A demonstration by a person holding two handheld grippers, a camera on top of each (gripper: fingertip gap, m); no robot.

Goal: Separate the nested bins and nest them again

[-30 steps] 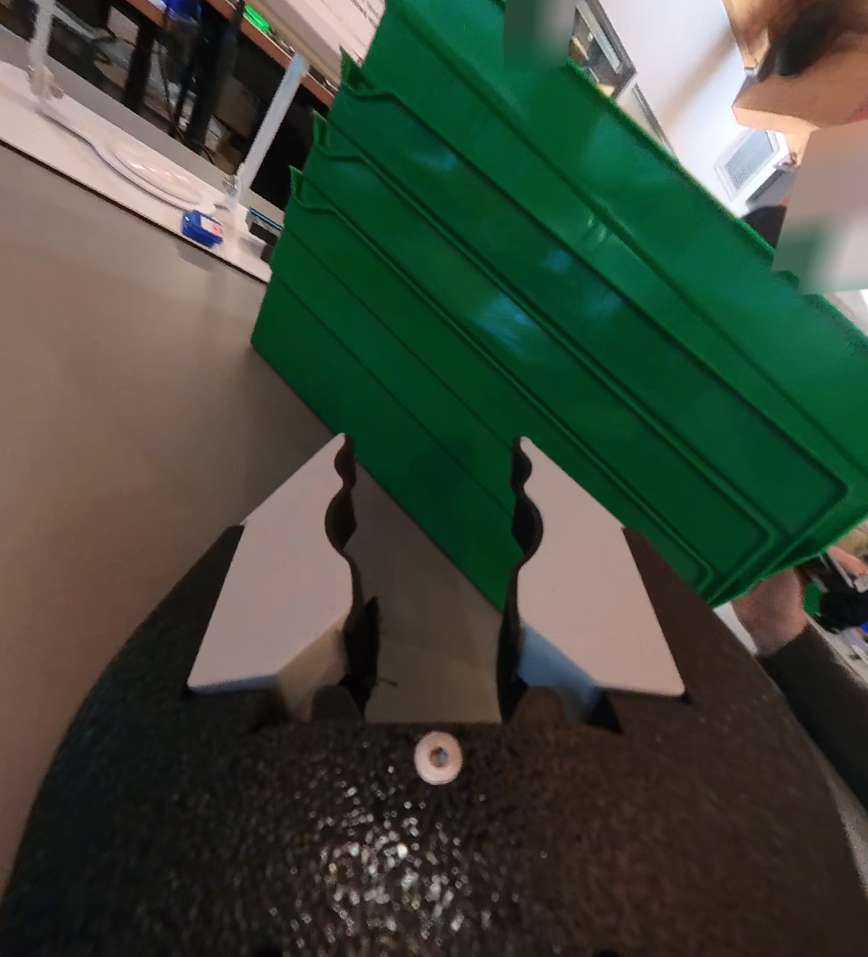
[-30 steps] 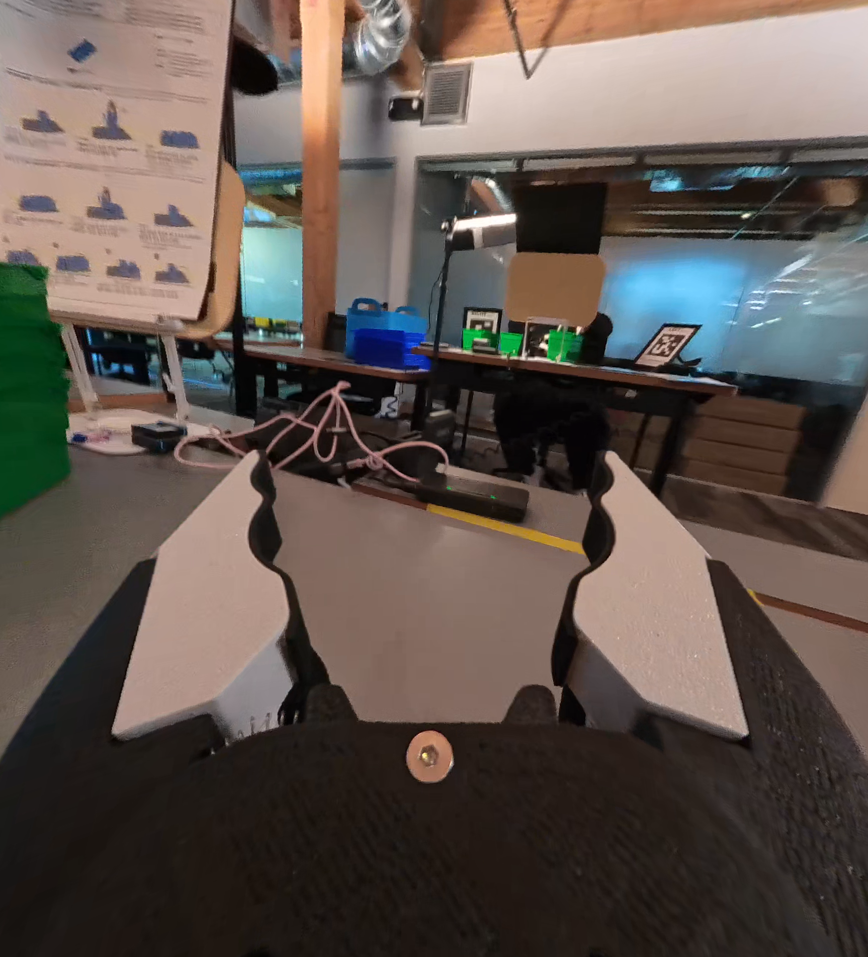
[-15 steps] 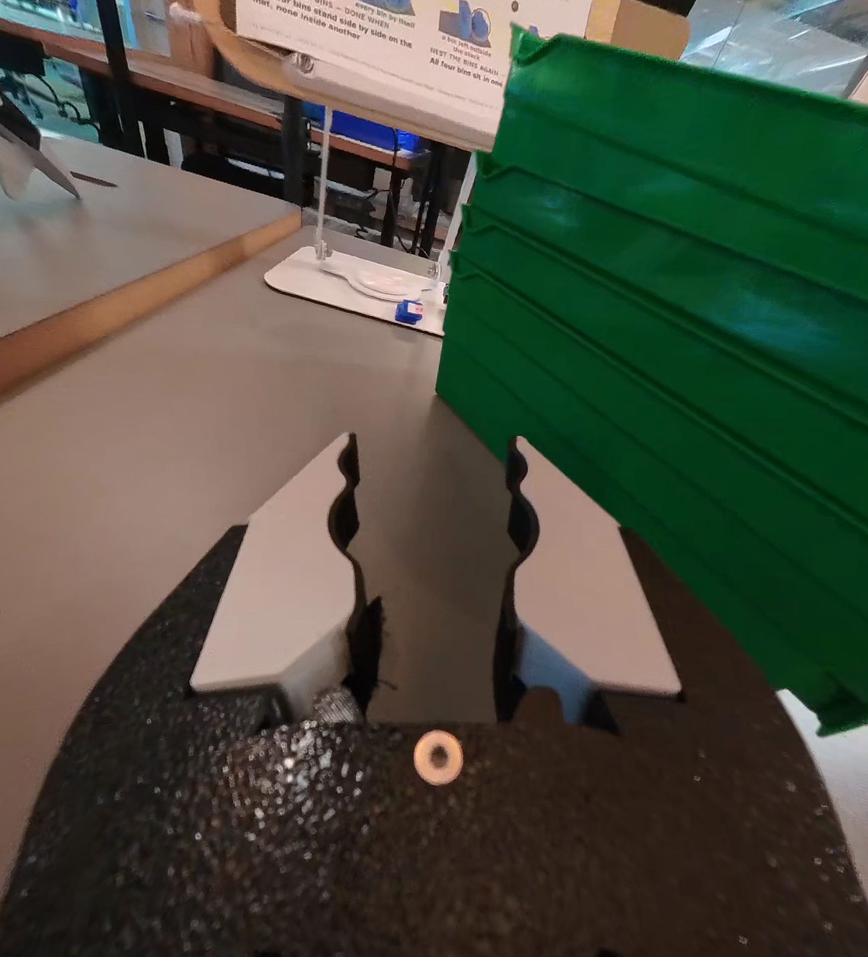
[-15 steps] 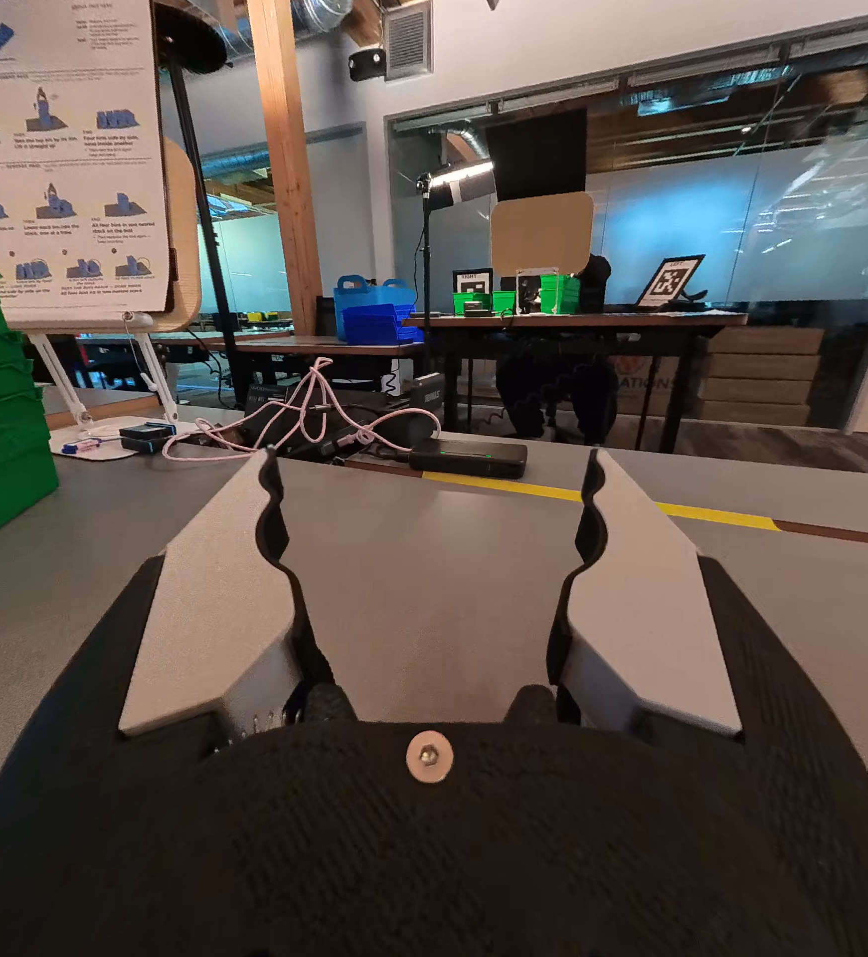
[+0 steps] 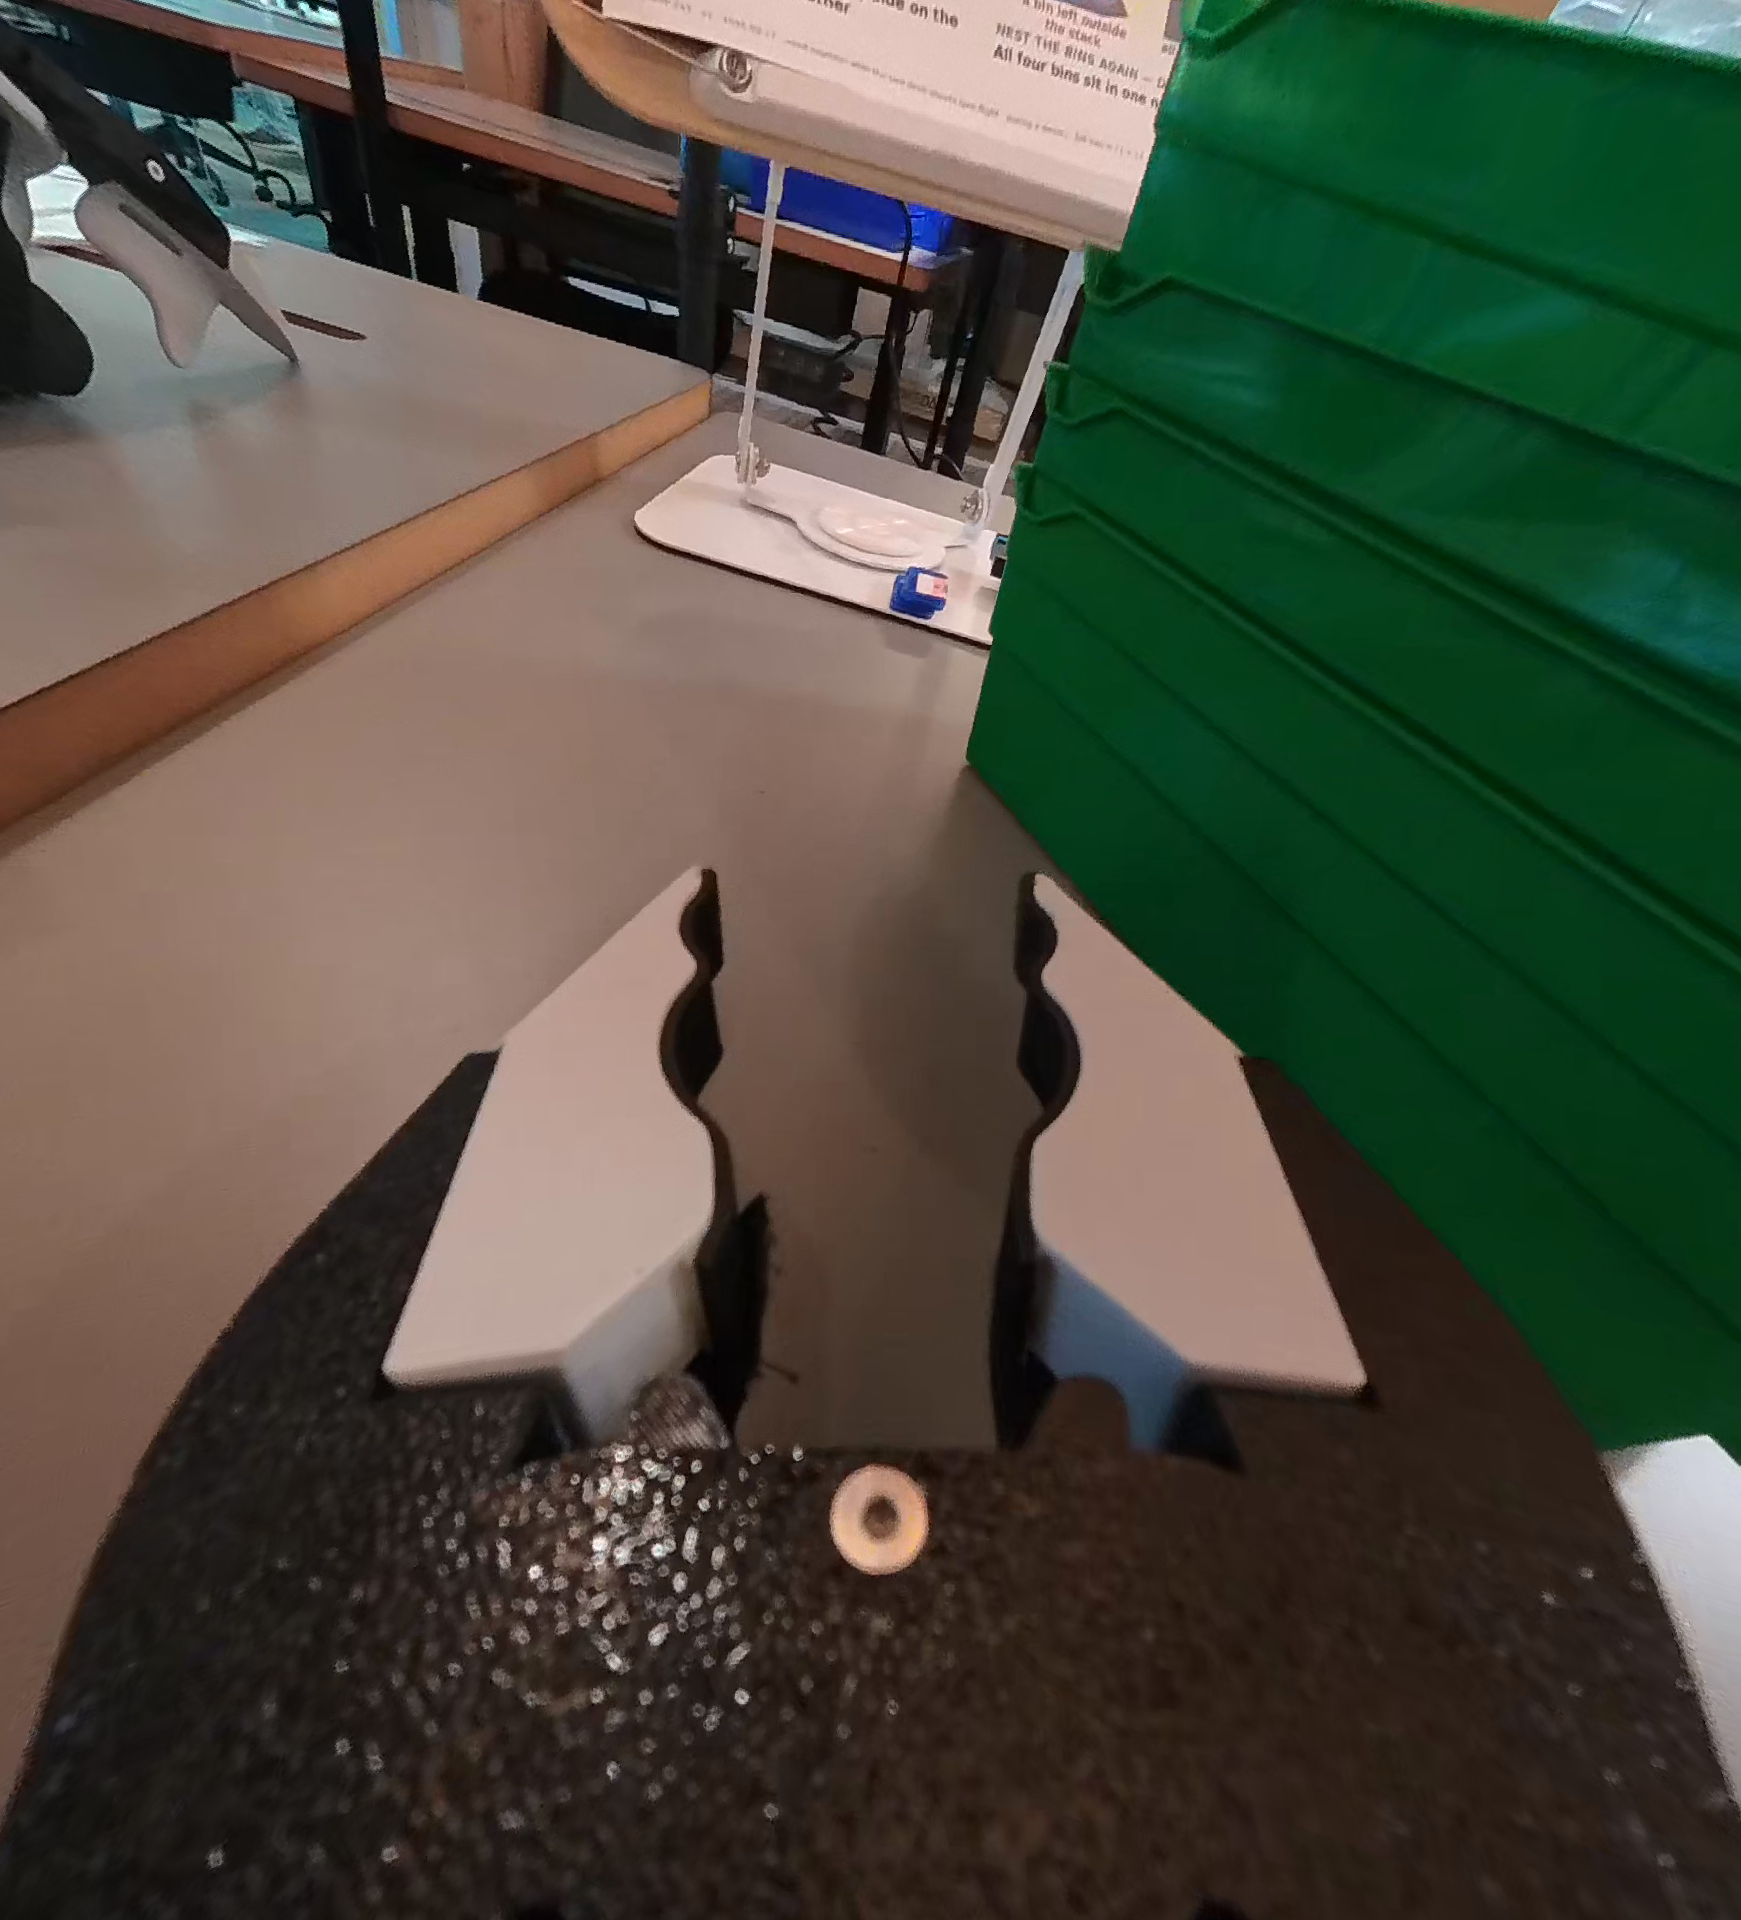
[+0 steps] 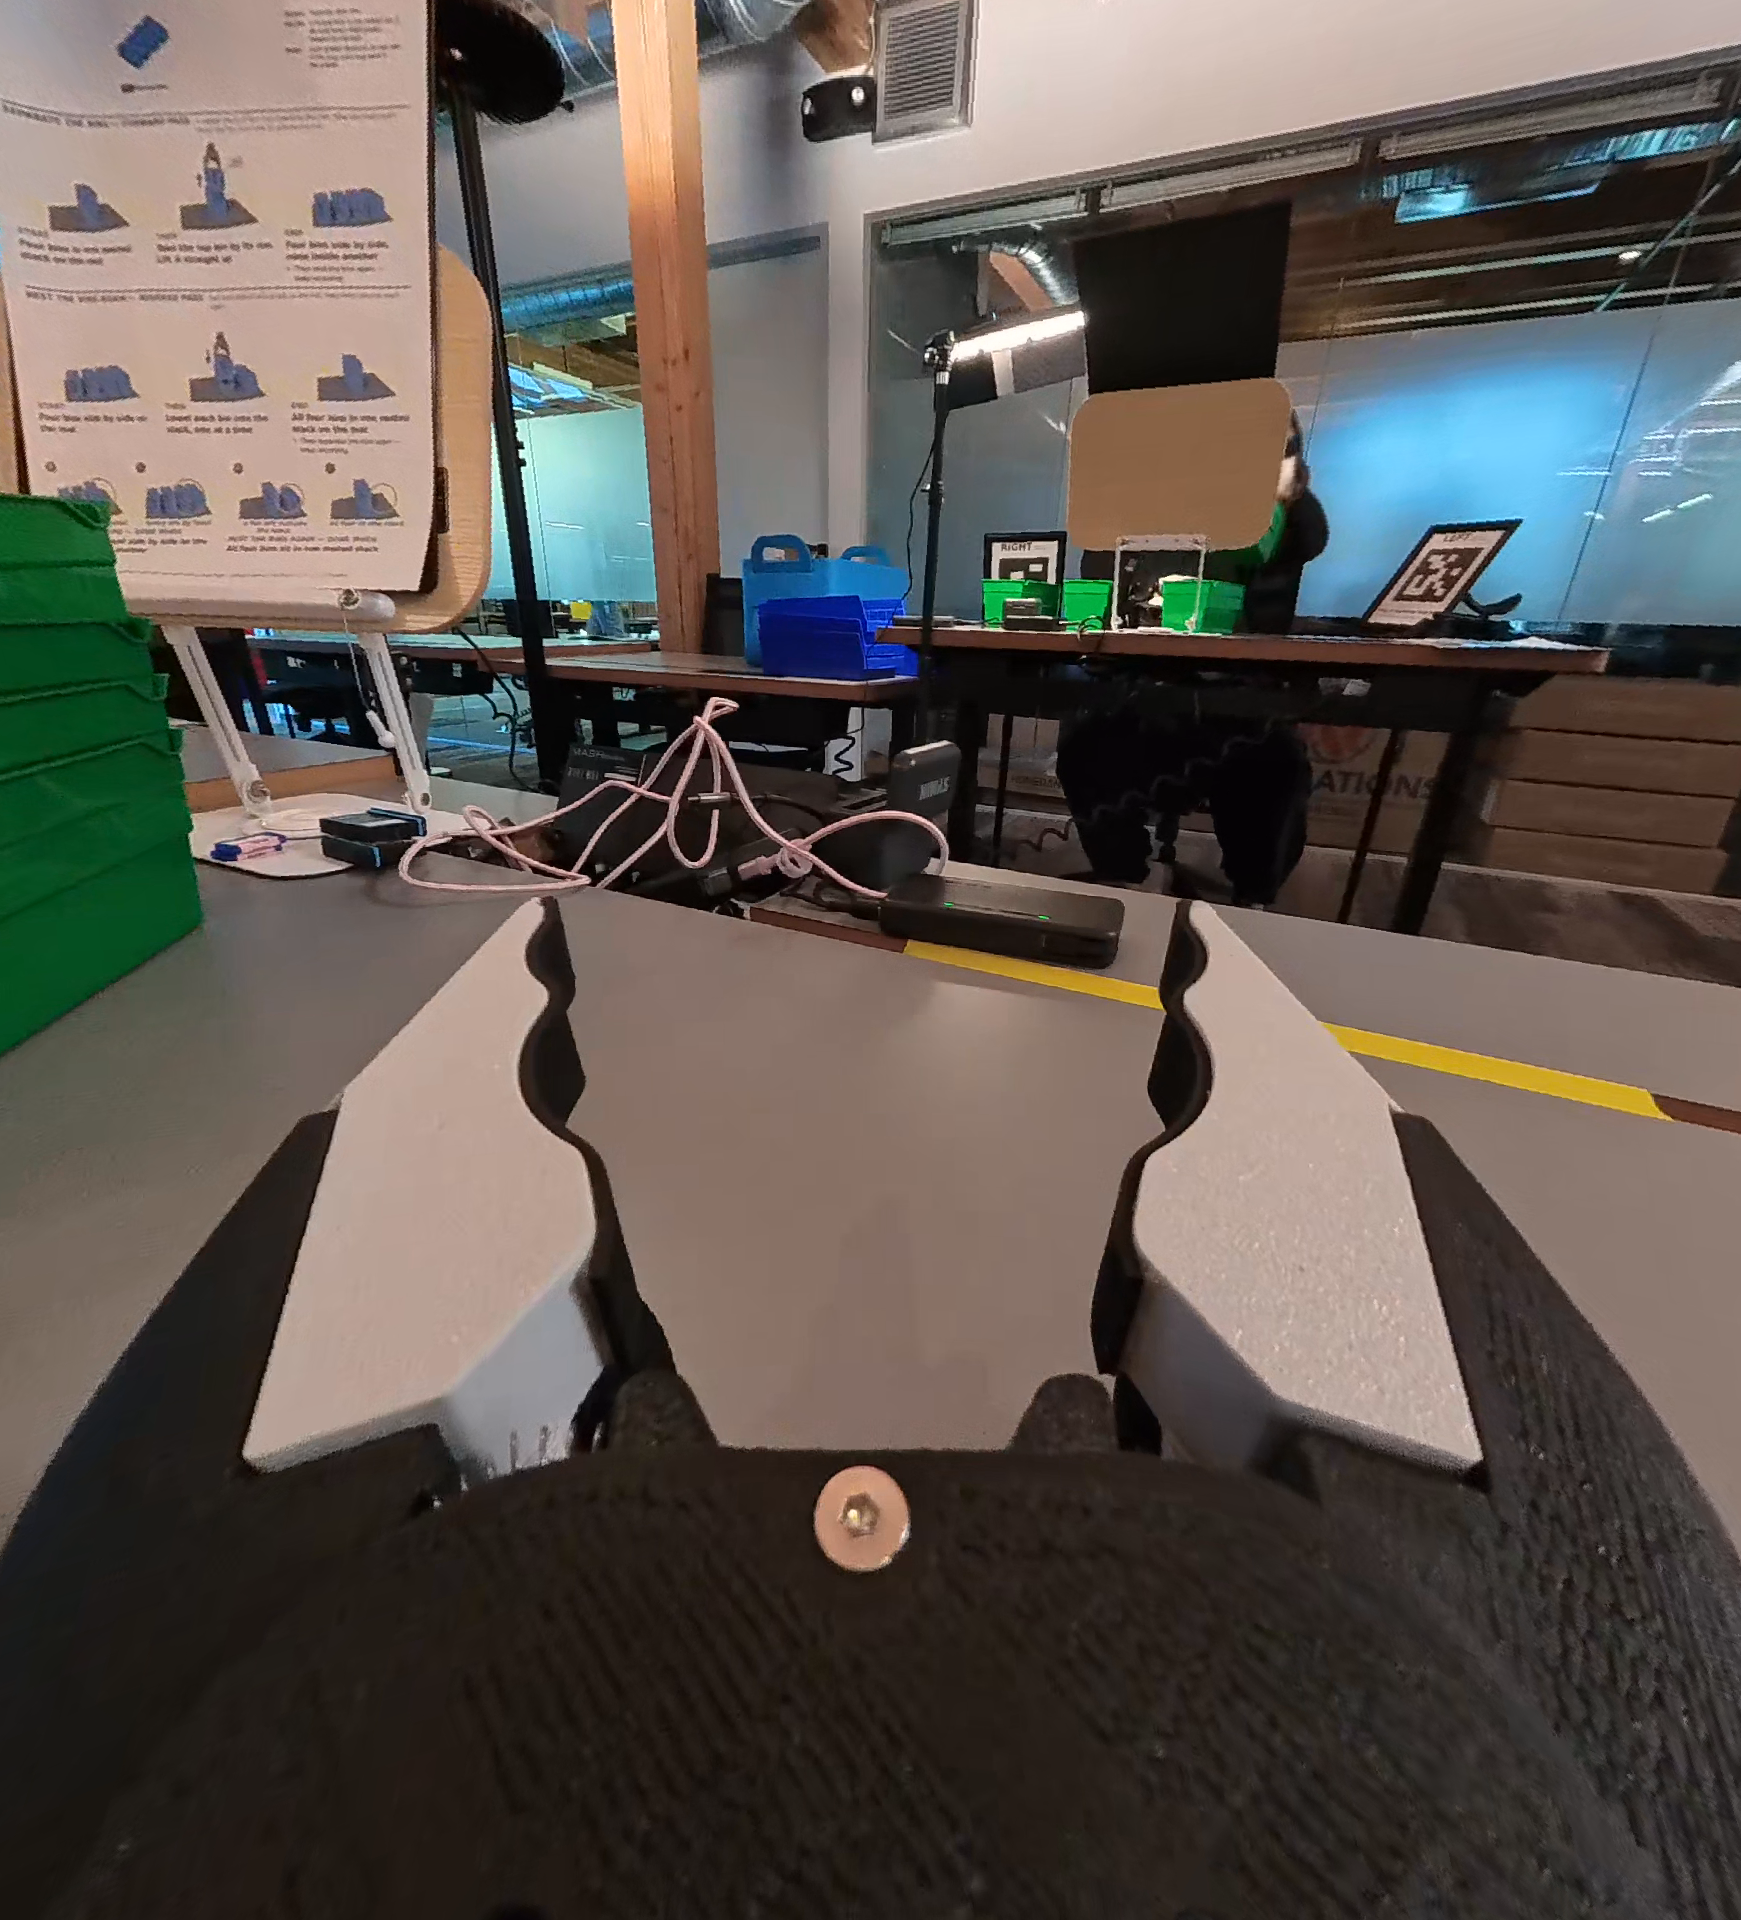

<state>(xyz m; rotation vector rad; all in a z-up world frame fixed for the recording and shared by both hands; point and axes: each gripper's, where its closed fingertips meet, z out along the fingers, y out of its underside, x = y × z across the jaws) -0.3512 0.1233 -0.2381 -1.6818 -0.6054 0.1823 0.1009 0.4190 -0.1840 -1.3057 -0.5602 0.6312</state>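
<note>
- Standing nested on the grey table (image 5: 533,790), the green bins (image 5: 1448,644) form 1 stack.
- Left gripper (image 5: 866,883) hovers just beside them, jaws partly apart, holding nothing.
- Right gripper (image 6: 861,914) gapes wide, holding nothing, stack off to its left.

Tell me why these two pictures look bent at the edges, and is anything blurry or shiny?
Left wrist view: the wide lens bows the stack of green bins, whose walls show soft sheen; the left gripper base sparkles with glare; the far corner looks slightly soft. Right wrist view: sharper, the wooden post leans, the glass wall carries reflections, and the right gripper is evenly lit.
</note>
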